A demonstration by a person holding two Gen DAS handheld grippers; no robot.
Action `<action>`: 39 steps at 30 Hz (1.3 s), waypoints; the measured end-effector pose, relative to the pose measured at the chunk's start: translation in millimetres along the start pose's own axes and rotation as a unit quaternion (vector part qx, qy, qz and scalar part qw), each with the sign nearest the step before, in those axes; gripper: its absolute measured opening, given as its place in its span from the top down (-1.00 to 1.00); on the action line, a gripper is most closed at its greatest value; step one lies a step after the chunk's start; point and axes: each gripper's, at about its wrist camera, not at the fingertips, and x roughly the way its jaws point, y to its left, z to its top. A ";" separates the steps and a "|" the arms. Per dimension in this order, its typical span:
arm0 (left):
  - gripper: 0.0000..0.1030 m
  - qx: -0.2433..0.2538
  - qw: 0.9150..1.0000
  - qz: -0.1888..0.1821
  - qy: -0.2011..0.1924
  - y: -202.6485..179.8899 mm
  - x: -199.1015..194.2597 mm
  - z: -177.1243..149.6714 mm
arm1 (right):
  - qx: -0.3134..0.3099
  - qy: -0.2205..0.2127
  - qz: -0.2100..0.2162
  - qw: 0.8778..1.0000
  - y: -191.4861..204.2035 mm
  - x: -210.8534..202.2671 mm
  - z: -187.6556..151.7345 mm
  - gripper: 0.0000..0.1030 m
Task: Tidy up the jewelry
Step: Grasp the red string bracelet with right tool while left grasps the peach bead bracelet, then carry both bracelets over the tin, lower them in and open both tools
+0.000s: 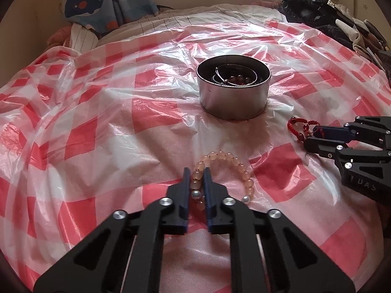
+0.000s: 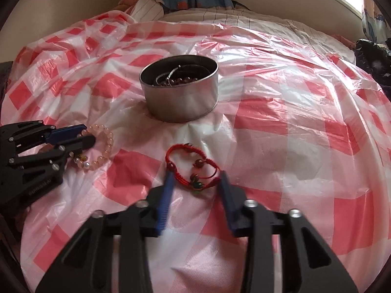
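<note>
At lower centre, the left gripper (image 1: 196, 171) is clenched on the pink bead bracelet (image 1: 227, 168). The right gripper (image 2: 195, 174) brackets the red cord bracelet (image 2: 193, 163), jaws apart. The cord may slip out on the way to the tin (image 1: 233, 90).

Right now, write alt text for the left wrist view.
The left gripper is closed on a pale pink bead bracelet lying on a red-and-white checked plastic sheet. Beyond it stands a round metal tin holding other jewelry, and at the right edge the right gripper reaches a red cord bracelet.
</note>
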 end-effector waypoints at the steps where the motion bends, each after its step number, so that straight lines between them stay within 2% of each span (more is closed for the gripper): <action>1: 0.87 -0.005 1.000 -0.006 -0.006 1.7 -3.2 0.6 | 0.000 -0.003 0.002 1.000 -0.4 -1.3 0.0 0.85; 4: 0.87 -0.029 0.999 -0.024 -0.028 9.7 -13.1 4.5 | 0.007 -0.030 0.008 0.999 -2.5 -12.5 0.9 0.84; 7: 0.87 -0.035 0.999 -0.025 -0.034 12.9 -15.4 6.6 | 0.017 -0.045 0.017 0.999 -5.8 -18.0 2.8 0.84; 13: 0.87 -0.033 0.999 -0.021 -0.034 11.7 -13.0 6.7 | 0.017 -0.058 0.021 0.998 -3.7 -22.4 5.1 0.84; 18: 0.87 -0.032 0.999 -0.009 -0.032 11.3 -11.3 6.5 | 0.022 -0.047 0.021 0.998 -5.2 -16.7 4.5 0.83; 19: 0.87 -0.031 0.999 -0.006 -0.029 11.4 -10.1 6.6 | 0.024 -0.039 0.022 0.999 -6.0 -13.5 3.8 0.67; 20: 0.86 -0.030 0.999 -0.005 -0.026 11.5 -9.0 6.5 | 0.027 -0.037 0.022 0.999 -6.0 -12.0 3.2 0.16; 22: 0.85 -0.032 0.999 -0.002 -0.020 11.9 -6.4 6.3 | 0.023 -0.052 0.012 0.998 -3.2 -15.7 3.4 -0.28; 24: 0.76 -0.032 0.999 0.002 -0.016 11.7 -4.1 5.5 | 0.008 -0.056 0.007 0.998 2.3 -16.8 3.5 -0.28; 26: 0.59 -0.031 0.999 0.007 -0.009 11.5 -0.7 4.3 | -0.006 -0.041 0.003 0.999 7.6 -9.6 2.2 -0.26; 27: 0.58 -0.028 1.000 0.007 -0.001 11.1 2.7 3.1 | -0.013 -0.028 -0.003 1.000 9.7 -4.1 1.0 -0.18; 28: 0.58 -0.025 1.000 0.002 0.007 10.3 6.1 1.7 | -0.018 -0.017 -0.007 1.000 11.4 0.4 -0.3 0.20; 29: 0.78 -0.021 1.000 -0.007 0.008 8.6 6.5 1.4 | -0.018 -0.011 -0.009 1.000 11.3 2.4 -1.3 0.55; 30: 0.87 -0.018 1.000 -0.014 0.006 7.0 4.8 2.1 | -0.015 -0.011 -0.013 1.000 9.6 1.9 -1.3 0.75; 31: 0.87 -0.016 1.000 -0.022 -0.002 5.2 0.4 3.6 | -0.012 -0.011 -0.012 1.000 7.0 1.4 -1.8 0.83; 35: 0.87 -0.043 0.995 -0.075 -0.043 10.8 -20.5 11.7 | 0.014 -0.038 0.010 0.999 -1.7 -11.5 1.2 0.84; 39: 0.87 -0.075 0.989 -0.111 -0.061 20.2 -31.5 19.4 | 0.032 -0.068 0.029 0.997 -6.9 -25.5 6.6 0.84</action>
